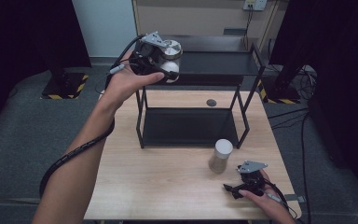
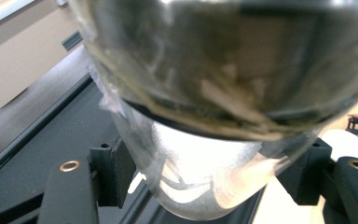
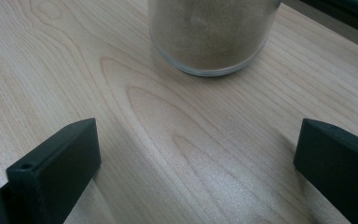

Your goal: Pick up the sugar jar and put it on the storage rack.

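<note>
- Landmark: the black two-tier metal rack standing at the far half of the wooden table.
- Step in hand, as judged: jars are being placed onto the rack, and the first is at the placing stage.
- Left gripper: raised at the rack's upper left corner. Its jaws are closed around a glass jar with a metal lid, held tilted over the left end of the upper shelf.
- In the left gripper view, the jar sits between both jaw pads, with its base toward the camera. The rack's dark shelf lies beneath it.
- Right gripper: rests low on the table, in front of the rack's right front leg. Its jaws stand wide apart and hold nothing.
- Second jar: stands upright on the table, just in front of the rack's lower shelf, near the right front leg. It contains a tan powder and lies ahead of the spread jaws, not yet between them.
- Next move, as judged: level the held jar, lower it until its base meets the upper shelf, then release. The right gripper would need to advance until its jaws flank the second jar.
- Markings: no brand, label or legible writing can be seen on either jar.
</note>
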